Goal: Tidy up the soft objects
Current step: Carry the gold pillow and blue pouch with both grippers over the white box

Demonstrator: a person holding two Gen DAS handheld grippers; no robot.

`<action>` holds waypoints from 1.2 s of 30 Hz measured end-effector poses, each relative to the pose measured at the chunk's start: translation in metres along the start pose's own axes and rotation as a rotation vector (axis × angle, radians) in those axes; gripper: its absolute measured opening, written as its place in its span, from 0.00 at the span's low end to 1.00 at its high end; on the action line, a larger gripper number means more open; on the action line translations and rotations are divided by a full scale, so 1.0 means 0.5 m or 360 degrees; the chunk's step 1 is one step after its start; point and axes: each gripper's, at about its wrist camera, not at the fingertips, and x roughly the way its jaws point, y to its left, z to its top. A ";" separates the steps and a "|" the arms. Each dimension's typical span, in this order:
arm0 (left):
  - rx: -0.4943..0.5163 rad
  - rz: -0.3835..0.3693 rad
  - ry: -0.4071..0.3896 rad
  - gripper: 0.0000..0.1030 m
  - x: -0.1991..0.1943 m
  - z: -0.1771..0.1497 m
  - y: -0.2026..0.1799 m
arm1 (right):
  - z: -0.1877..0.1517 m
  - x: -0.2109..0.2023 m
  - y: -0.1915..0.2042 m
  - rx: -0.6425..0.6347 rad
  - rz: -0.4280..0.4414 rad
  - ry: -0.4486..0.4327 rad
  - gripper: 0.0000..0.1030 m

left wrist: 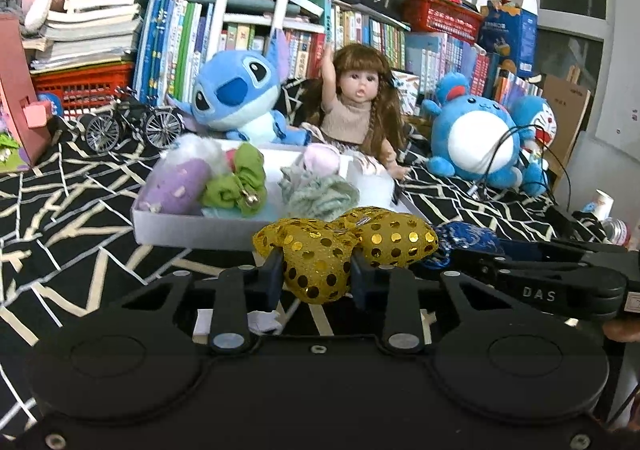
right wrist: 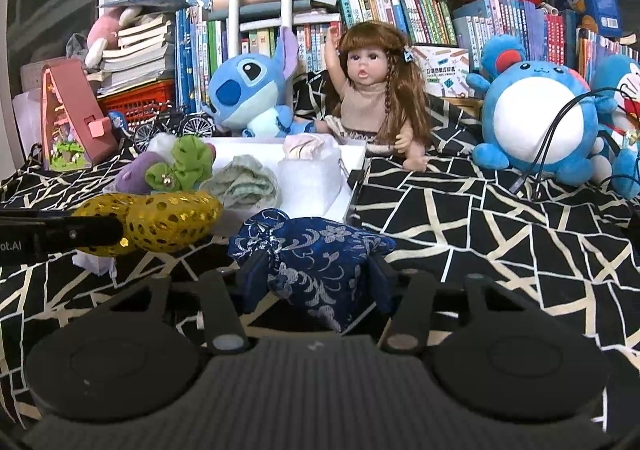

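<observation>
Pinch holds on both sides: the left gripper is closed on a gold pouch, the right gripper closed on a blue pouch, both lifted just short of the white box on the patterned cloth. The box already holds soft pieces, so each pouch probably wants a free gap; carry them over the near wall one at a time, lower, then release. Beyond sit the plush and doll.

Left gripper squeezing a shiny gold pouch, just in front of the white box of soft things.
</observation>
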 end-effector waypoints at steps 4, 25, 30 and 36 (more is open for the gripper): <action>0.0005 0.0052 -0.0014 0.30 0.004 0.016 0.008 | 0.014 -0.001 -0.001 0.0017 -0.0002 -0.0020 0.55; -0.0026 0.0188 -0.0025 0.31 0.042 0.094 0.053 | 0.101 0.038 0.040 0.0016 0.0076 -0.0062 0.55; -0.0026 0.0210 -0.0065 0.31 0.058 0.129 0.068 | 0.127 0.056 0.044 0.0040 0.0086 -0.0057 0.55; -0.0054 0.0199 -0.0078 0.31 0.089 0.181 0.085 | 0.165 0.082 0.043 0.0080 0.0089 -0.0067 0.55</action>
